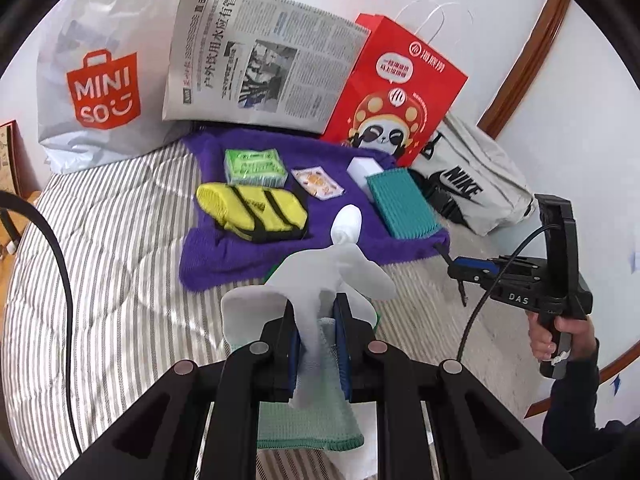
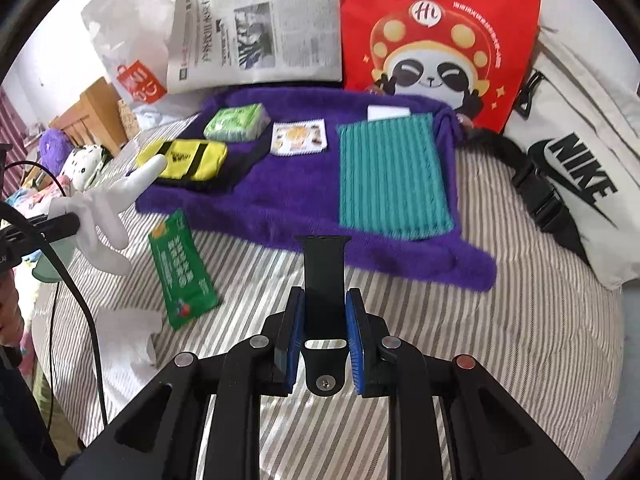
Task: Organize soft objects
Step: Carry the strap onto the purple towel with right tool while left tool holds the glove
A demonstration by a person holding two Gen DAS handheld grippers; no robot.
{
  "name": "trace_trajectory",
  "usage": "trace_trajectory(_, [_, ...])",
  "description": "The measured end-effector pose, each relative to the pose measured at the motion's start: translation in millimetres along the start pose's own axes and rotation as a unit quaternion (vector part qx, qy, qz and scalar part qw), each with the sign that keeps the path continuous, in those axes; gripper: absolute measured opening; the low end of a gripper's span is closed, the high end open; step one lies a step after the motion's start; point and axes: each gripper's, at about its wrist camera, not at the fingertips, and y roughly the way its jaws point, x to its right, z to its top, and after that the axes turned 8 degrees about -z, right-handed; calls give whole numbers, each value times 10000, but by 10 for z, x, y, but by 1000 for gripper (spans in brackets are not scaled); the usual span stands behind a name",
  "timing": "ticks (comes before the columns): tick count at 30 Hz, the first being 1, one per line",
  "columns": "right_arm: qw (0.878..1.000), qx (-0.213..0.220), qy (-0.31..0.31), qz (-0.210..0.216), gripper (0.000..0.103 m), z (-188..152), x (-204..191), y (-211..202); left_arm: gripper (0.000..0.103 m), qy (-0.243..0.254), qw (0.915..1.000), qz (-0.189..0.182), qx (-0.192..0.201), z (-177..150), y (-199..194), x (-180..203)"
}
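Our left tool [image 1: 316,344] is nearly closed, its blue pads pinching a white glove [image 1: 340,268] whose fingers splay out just past the tips. Under it lies a pale green cloth [image 1: 308,424] on the striped bed [image 1: 116,264]. Our right tool [image 2: 324,336] is likewise almost closed, its pads pressed on a black strap [image 2: 324,276] that stands up between them and reaches forward past the tips.

Ahead of both tools a purple towel [image 2: 280,200] is spread on the bed. On it, seen from the right tool, a teal cloth [image 2: 390,176] lies straight ahead and slightly right, a small printed packet [image 2: 298,136] further on, a yellow sock [image 2: 188,158] with black stripes ahead to the left, and a green pack [image 2: 236,120] just beyond that. A white block [image 2: 388,113] sits at the teal cloth's far edge.

Left of the right tool a green sachet [image 2: 182,272] lies on the bed, just off the towel, with a crumpled white tissue [image 2: 128,334] nearer us. Beyond the towel stand a newspaper [image 1: 260,60], a red bag [image 1: 396,92] and a white bag [image 1: 100,68]; a grey Nike bag [image 2: 580,168] lies off to the right.
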Motion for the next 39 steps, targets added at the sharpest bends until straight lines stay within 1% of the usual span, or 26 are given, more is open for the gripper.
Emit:
trace_trajectory(2, [10000, 30, 25, -34, 21, 69, 19, -8, 15, 42, 10000, -3, 3, 77, 31, 7])
trace_trajectory(6, [9999, 111, 76, 40, 21, 239, 6, -16, 15, 56, 10000, 25, -29, 224, 107, -5])
trace_trajectory(13, [9999, 109, 114, 61, 21, 588, -75, 133, 15, -4, 9999, 102, 10, 468, 137, -110])
trace_trajectory(19, [9997, -57, 208, 97, 21, 934, -134, 428, 15, -42, 9998, 210, 26, 599, 163, -256])
trace_trajectory(23, [9994, -251, 230, -62, 21, 1086, -195, 717, 15, -130, 9997, 197, 43, 634, 186, -363])
trace_trajectory(30, [9978, -599, 128, -254, 21, 1152, -285, 1093, 15, -121, 9998, 180, -19, 698, 268, -437])
trace_trajectory(32, [9975, -616, 79, -340, 21, 1144, -292, 1131, 15, -113, 9998, 167, -35, 705, 288, -439])
trace_trajectory(36, [9969, -685, -35, -376, 21, 1143, -331, 1215, 15, -108, 9998, 163, -77, 704, 330, -435])
trace_trajectory(38, [9971, -646, -98, -396, 21, 1138, -348, 1228, 15, -128, 9997, 192, -94, 700, 340, -443])
trace_trajectory(39, [9972, -633, -112, -393, 23, 1136, -349, 1233, 15, -147, 9996, 218, -107, 698, 345, -448])
